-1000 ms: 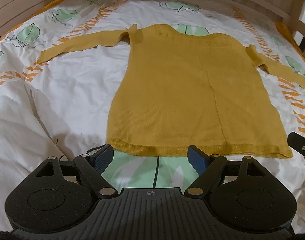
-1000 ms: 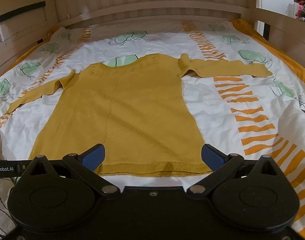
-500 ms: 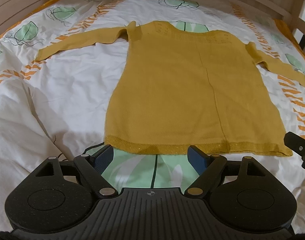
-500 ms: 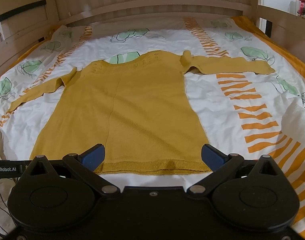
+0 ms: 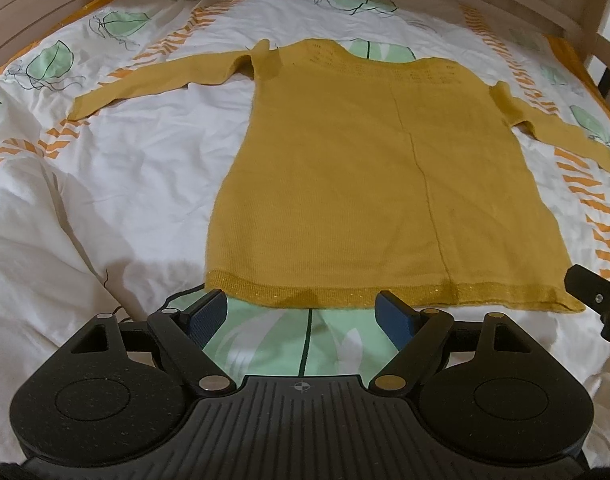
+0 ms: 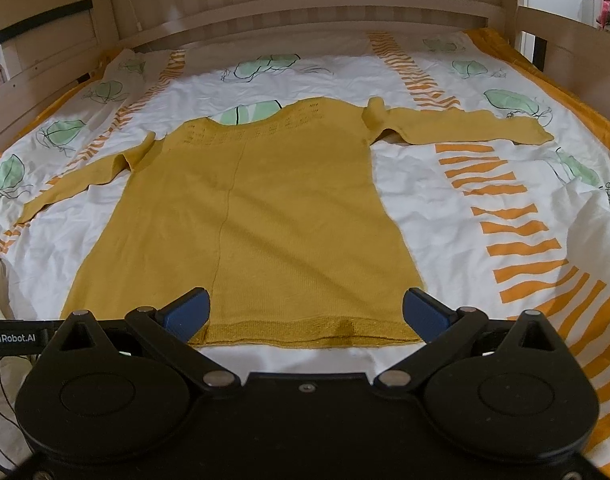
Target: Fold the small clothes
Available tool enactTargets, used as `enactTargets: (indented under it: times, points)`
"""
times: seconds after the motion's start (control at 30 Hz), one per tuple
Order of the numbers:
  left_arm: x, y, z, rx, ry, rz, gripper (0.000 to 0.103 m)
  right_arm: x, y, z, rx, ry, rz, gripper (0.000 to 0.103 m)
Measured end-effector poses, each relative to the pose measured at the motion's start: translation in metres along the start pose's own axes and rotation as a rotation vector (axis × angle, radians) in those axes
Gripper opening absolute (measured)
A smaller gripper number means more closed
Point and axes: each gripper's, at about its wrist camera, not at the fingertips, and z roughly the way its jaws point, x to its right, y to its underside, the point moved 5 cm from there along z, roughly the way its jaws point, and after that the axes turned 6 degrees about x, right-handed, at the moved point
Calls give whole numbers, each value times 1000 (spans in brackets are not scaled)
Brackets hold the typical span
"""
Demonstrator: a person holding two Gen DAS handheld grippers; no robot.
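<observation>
Lying flat on the bedsheet (image 5: 85,208), the yellow sweater (image 5: 385,184) is spread out with its long axis running from the hem at lower frame up to the neckline. Both the left gripper (image 5: 305,314) and the right gripper (image 6: 305,314) are held spread and empty, just short of the hem, about equally near it.

one mustard sweater (image 5: 385,168) with two sleeves, one patterned duvet (image 5: 105,200), one wooden bed frame (image 6: 305,4), two grippers: left gripper (image 5: 303,312), right gripper (image 6: 305,312).
</observation>
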Motion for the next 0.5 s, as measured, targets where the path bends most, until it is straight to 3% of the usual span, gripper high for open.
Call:
enactTargets:
  times: [0.5]
  points:
    - [-4,-1,11,-27,-5,-5,81,0,4,8,-40,-22,22,102]
